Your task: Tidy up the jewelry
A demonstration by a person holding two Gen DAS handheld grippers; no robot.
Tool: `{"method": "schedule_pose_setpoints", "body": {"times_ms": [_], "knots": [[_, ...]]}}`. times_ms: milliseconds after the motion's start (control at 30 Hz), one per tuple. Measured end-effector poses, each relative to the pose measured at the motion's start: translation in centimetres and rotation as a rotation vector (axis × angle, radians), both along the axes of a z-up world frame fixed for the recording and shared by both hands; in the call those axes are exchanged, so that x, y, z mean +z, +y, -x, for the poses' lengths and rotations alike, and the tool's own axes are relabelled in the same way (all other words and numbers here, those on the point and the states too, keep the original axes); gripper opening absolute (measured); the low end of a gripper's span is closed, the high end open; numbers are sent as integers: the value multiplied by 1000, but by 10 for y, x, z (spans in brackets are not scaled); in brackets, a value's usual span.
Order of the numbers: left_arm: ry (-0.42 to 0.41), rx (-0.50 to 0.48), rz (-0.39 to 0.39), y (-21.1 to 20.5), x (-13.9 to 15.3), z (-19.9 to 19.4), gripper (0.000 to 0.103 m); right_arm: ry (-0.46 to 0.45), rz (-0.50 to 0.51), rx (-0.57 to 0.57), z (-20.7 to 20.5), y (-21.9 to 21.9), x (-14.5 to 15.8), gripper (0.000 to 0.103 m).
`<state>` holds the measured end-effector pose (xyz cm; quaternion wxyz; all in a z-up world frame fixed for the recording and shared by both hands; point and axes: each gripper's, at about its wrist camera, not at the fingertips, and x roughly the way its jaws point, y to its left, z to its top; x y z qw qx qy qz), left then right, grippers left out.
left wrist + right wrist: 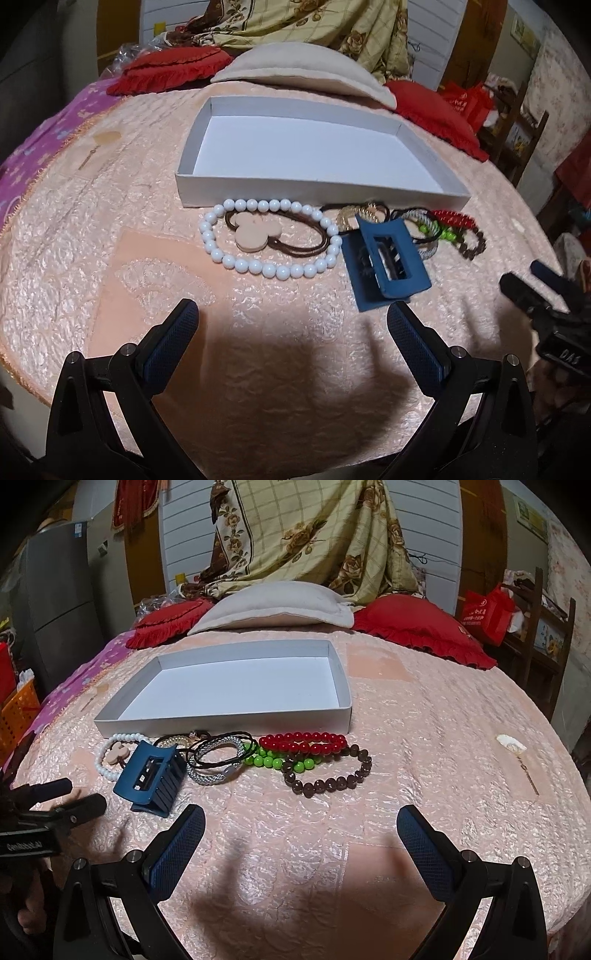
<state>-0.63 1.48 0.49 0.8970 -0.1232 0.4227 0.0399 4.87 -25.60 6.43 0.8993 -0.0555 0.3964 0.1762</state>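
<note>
We hold the left hand-held gripper (291,321) and the right hand-held gripper (301,825) wide open and empty, near the jewelry row on the bed (424,738). We'd best start with the blue hair clip (384,254), closing across its narrow sides. Its long axis runs near-to-far, just in front of the empty white box (258,186).

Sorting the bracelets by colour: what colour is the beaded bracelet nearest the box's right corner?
Red beaded bracelet; it shows best in the right wrist view.

Two red cushions (424,627) flank a beige pillow (273,605); floral blanket (314,535) behind.
</note>
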Motion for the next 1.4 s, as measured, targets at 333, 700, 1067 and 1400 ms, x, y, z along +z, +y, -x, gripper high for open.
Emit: {"method": "schedule_pose_setpoints", "body": {"times_ms": [333,700,1067,1400], "knots": [[6,81,64,16,-2,1,102,-2,4,9,0,4,1,103],[-25,-7,48,-9,1,2,102,31,39,10,-1,10,-6,103],[-52,-49,31,-31,3,-2,102,72,-60,-27,-7,-10,-5,99],[-15,-52,41,-46,-3,-15,102,109,-188,2,-10,-17,-5,83]]}}
